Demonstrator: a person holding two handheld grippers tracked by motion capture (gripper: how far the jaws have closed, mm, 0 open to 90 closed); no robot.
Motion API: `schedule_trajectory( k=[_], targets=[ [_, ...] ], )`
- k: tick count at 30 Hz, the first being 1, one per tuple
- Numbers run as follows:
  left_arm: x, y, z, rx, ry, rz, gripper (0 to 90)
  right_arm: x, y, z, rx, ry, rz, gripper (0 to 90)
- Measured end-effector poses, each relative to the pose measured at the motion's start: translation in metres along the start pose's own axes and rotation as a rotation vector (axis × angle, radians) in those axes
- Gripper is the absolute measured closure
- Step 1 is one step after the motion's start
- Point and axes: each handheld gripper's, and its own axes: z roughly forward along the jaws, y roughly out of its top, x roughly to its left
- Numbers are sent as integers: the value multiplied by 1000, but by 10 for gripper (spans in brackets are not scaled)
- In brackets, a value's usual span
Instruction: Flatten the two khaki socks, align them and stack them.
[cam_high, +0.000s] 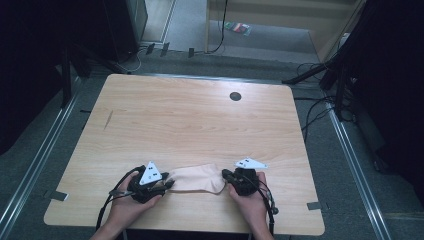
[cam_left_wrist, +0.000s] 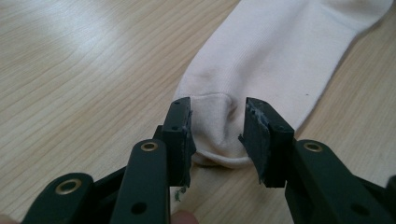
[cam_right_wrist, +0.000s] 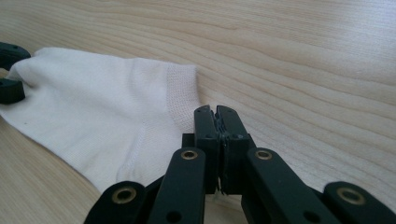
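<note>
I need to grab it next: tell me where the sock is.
The sock lies flat near the table's front edge in the high view, stretched between the left claw and right claw.

We see a cream-white sock (cam_high: 197, 178) lying flat on the bench (cam_high: 190, 120) near its near edge, toe end left, ribbed cuff end right, slightly puckered at the toe.

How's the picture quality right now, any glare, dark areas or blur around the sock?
High view: the room around the table is very dark and the sock looks soft and small. Left gripper view: bright sheen on the wood at top left, sock toe sharp between the jaws. Right gripper view: evenly lit, the nearest gripper parts slightly blurred.
</note>
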Motion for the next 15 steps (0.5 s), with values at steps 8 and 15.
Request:
schedule_trajectory(
  k=[8, 15],
  targets=[
    [10, -2, -5, -55, -16, -47, 425, 4, 0, -5, -37, -27, -21, 662],
    [22, 1, -25, -235, -100, -165, 589, 15, 0, -23, -157, 4, -23, 757]
  ],
)
